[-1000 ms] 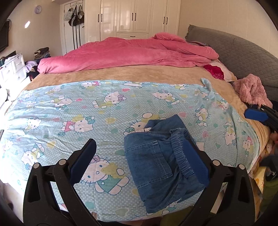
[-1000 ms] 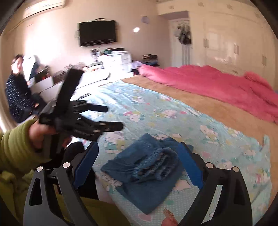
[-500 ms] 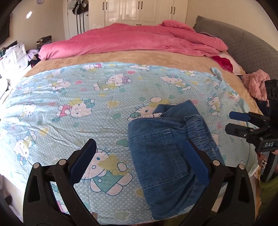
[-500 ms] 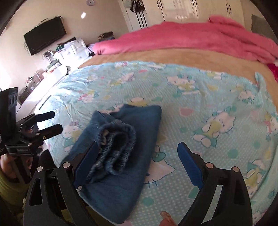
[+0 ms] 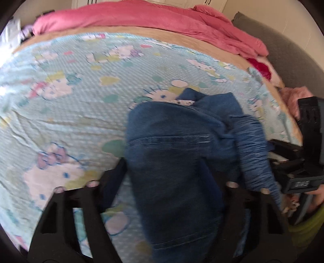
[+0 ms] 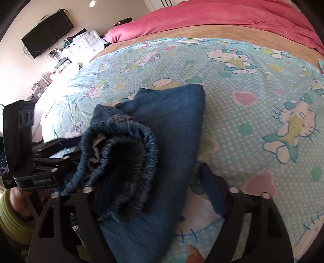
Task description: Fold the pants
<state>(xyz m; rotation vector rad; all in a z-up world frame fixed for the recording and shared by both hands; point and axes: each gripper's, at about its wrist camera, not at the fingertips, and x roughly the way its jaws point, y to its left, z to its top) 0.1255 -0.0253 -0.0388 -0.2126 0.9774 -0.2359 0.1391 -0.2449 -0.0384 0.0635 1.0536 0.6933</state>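
Cartoon-print sheet (image 5: 81, 113) covers bed. Folded denim pants (image 5: 174, 161) lie at its near edge, between both my closing tongs: left gripper (image 5: 170, 178), right gripper (image 6: 154, 186); pad contact unclear.

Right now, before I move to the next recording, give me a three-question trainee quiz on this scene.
1. True or false: the jeans lie spread out flat at full length.
2. Which end of the jeans faces the right claw? A) elastic waistband B) leg cuffs
3. What covers the bed under the jeans?

Key: 1 false, they lie bundled on the cartoon-cat sheet. 2 A. 3 the pale blue cartoon-cat sheet, with a pink duvet beyond. Both claws are closing with denim between their fingers.
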